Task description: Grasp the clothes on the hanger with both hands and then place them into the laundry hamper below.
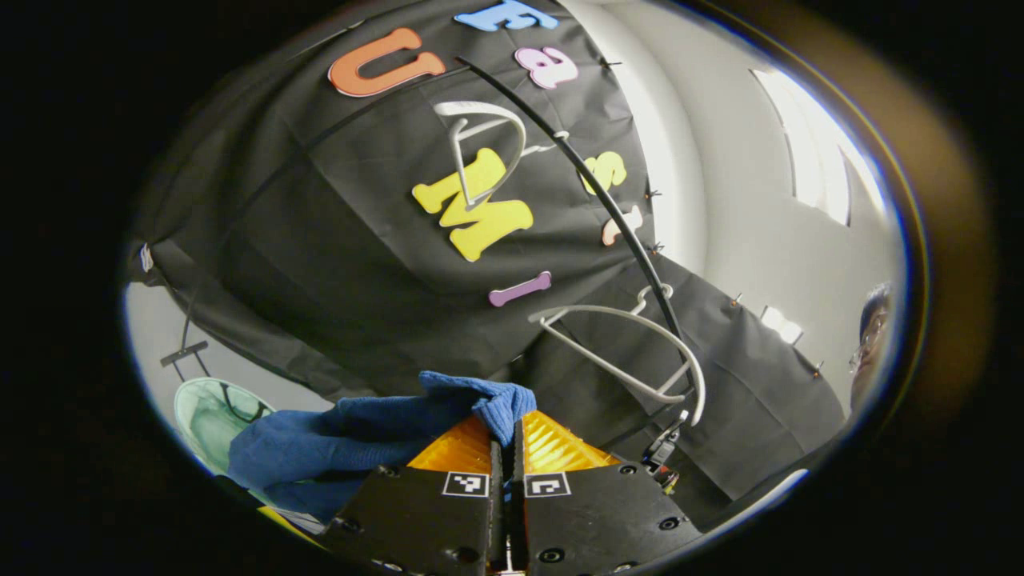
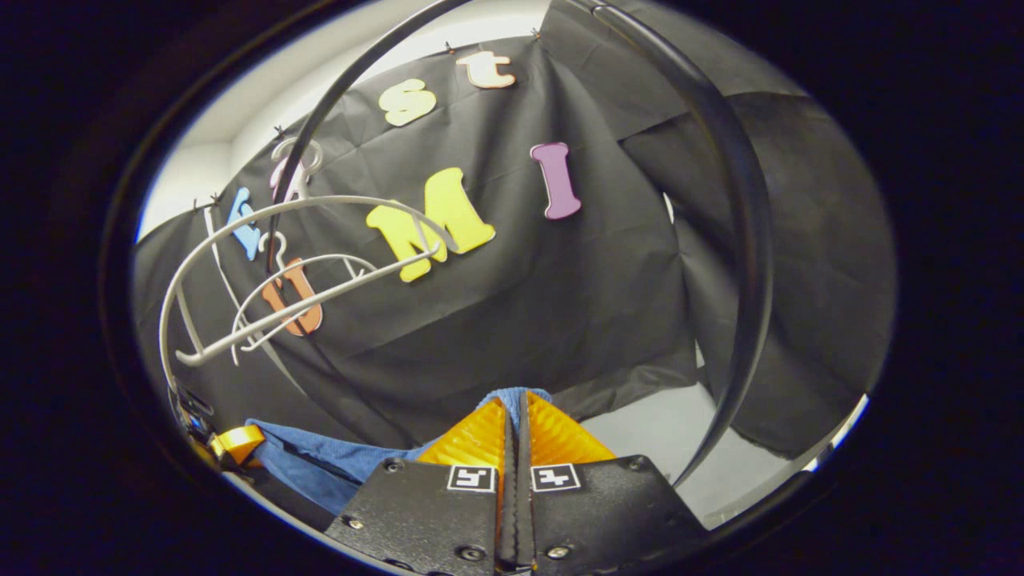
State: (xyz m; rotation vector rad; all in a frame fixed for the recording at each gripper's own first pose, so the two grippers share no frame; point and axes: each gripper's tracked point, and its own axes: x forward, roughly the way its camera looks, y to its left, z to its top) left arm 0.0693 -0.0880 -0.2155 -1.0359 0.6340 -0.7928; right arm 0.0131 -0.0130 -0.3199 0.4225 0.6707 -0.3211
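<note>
Cloth: blue garment, pinched by its upper edge in the left gripper view and trailing down and to the left from there; the right gripper view shows a small fold of it above the fingertips, with the rest running off to the lower left.
Left gripper: left gripper has its two fingers pressed together with a fold of the blue garment caught between them, the tip of the fold poking up past the fingertips.
Right gripper: right gripper likewise has its fingers drawn tight on a bit of the same garment; the gap between them is a thin line.
Hamper: pale green hamper sits at the lower left of the left gripper view, behind and partly covered by the hanging garment, well below the rail.
Rail: dark curved rail crosses above the left gripper; in the right gripper view it arcs overhead and sweeps down close on the right.
Hangers: two bare white hangers, near hanger just beyond the left gripper's fingertips and far hanger higher up the rail; both also hang at the left of the right gripper view.
In the way: the near hanger and the rail stand closest to the grippers.
Edge: a person is partly visible at the far right.
</note>
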